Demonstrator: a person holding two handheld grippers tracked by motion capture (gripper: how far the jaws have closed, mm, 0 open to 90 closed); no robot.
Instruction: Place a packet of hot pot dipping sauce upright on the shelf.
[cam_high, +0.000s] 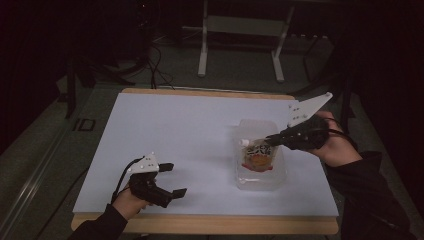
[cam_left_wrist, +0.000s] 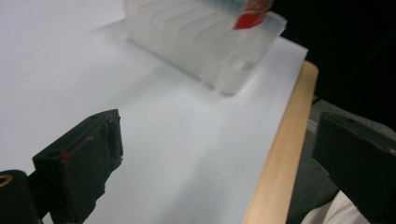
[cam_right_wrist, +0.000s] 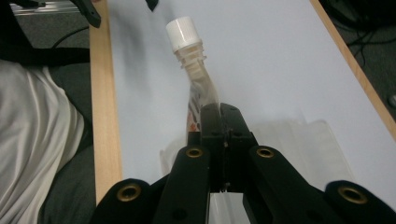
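- black jaws of the left gripper sit nearest in the left gripper view, spread wide with nothing between them, hanging low over the white table near its front wooden edge.
- right gripper is pressed together on the pouch, pinching it near the upper end, just below the neck; in the right gripper view the white cap juts out past the jaw tips.
- pouch hangs in or just above the clear tray, which stands on the right part of the table; whether its bottom rests on the tray floor i cannot tell.
- its long axis runs from the capped spout at the far-left end down to the red-printed bottom at the near end, roughly along the tray's length.
- from the left gripper the tray and pouch lie well apart, off to the right and somewhat farther back; the left gripper view shows the tray's ribbed wall and a red corner of the pouch ahead of the jaws.
- right hand is plainly the nearer one, so the pouch's next move looks to be its job; the left would have to cross the open table to help.
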